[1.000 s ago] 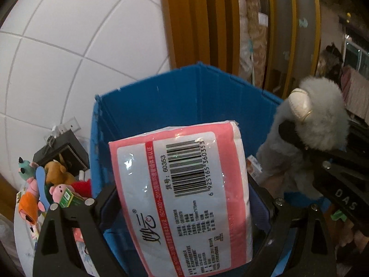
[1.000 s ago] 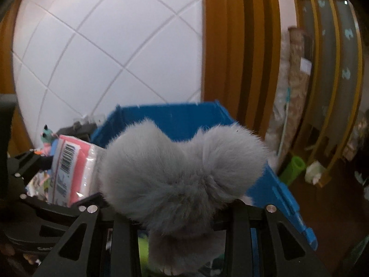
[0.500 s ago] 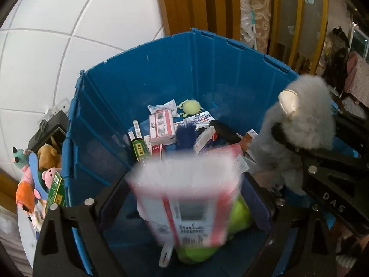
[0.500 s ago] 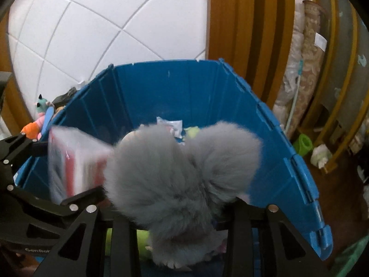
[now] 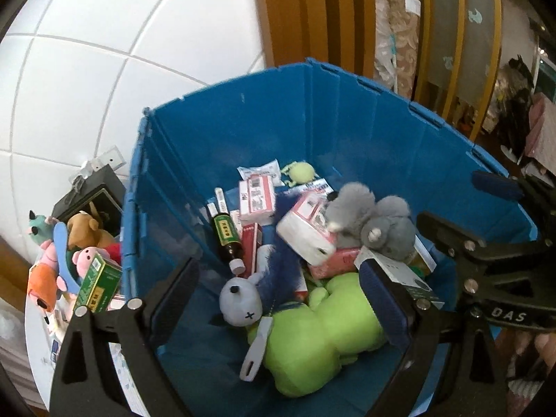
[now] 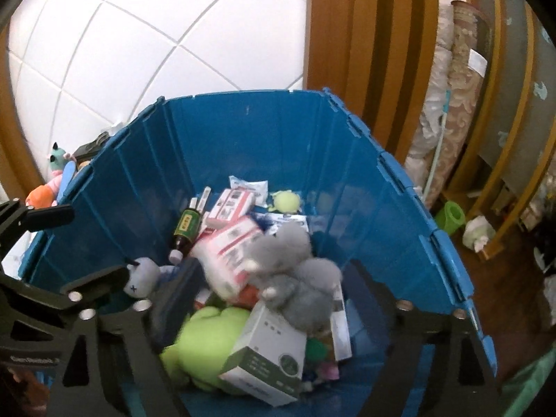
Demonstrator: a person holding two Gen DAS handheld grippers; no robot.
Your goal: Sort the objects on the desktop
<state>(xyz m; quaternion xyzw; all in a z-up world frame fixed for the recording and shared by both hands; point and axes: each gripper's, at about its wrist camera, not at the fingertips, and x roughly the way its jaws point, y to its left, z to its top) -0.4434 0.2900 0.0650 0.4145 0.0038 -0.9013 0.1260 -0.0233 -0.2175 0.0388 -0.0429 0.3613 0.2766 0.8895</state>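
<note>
Both grippers hover over the open blue crate (image 5: 365, 132), pointing down into it. The left gripper (image 5: 281, 309) is spread wide and holds nothing; the right gripper (image 6: 274, 316) is likewise parted and empty. Ahead of the fingers, the grey plush toy (image 5: 375, 220) lies atop the pile, touching the pink tissue pack (image 5: 307, 229). Nearer the left gripper sits a green plush (image 5: 312, 330), with a dark glass bottle (image 5: 227, 238) beyond. Left of the crate, outside its wall, stands a cluster of small plush toys (image 5: 55, 250).

A home: white tiled wall (image 5: 104, 69), rolled carpets (image 6: 448, 104).
</note>
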